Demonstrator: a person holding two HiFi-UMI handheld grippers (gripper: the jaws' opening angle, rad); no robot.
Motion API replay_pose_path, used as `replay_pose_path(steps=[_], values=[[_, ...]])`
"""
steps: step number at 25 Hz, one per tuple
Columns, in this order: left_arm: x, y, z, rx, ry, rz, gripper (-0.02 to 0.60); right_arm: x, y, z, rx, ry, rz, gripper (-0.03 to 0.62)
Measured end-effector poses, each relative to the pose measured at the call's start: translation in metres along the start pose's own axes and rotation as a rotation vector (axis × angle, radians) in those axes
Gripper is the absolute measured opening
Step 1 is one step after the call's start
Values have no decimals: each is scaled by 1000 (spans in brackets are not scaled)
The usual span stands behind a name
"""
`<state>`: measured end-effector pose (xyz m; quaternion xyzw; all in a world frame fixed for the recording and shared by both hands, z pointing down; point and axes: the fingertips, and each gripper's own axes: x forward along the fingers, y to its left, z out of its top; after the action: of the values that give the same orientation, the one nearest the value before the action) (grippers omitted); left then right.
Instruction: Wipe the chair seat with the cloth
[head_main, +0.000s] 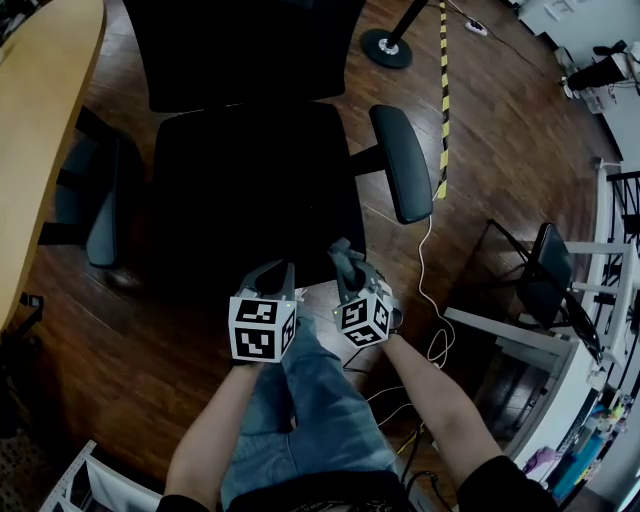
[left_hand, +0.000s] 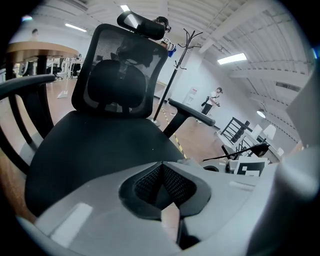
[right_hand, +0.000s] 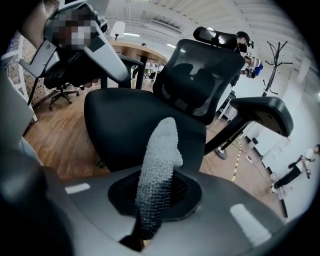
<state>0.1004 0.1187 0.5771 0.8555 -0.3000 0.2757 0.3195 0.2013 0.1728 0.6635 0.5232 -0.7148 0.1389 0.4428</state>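
Observation:
A black office chair fills the upper middle of the head view, its seat (head_main: 255, 190) bare and dark. Both grippers hover side by side at the seat's front edge, above a person's jeans-clad knee. My right gripper (head_main: 346, 258) is shut on a grey knitted cloth (right_hand: 157, 165), which sticks up from between the jaws as a narrow roll in front of the seat (right_hand: 135, 125). To its left, my left gripper (head_main: 272, 272) is shut with nothing in it; its jaws meet in the left gripper view (left_hand: 161, 174), facing the seat (left_hand: 95, 150) and backrest (left_hand: 120, 80).
The chair's armrests (head_main: 400, 160) (head_main: 100, 200) flank the seat. A wooden table (head_main: 40, 120) runs along the left. A coat stand base (head_main: 387, 47), striped floor tape (head_main: 443, 90) and a white cable (head_main: 427, 270) lie to the right, with white shelving (head_main: 570, 380) beyond.

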Motion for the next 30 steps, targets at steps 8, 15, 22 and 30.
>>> replay_pose_path(steps=[8,15,22,30], values=[[-20,-12,-2,-10,-13,15,3,-25,14,13,35,-23,16,12],[-74,-28,36,1,-91,45,3,-85,10,81,109,-114,3,12],[-132,-27,86,2,-211,84,3,-143,0,175,177,-280,9,12],[-195,-46,126,30,-338,118,3,-208,8,254,266,-444,68,12]])
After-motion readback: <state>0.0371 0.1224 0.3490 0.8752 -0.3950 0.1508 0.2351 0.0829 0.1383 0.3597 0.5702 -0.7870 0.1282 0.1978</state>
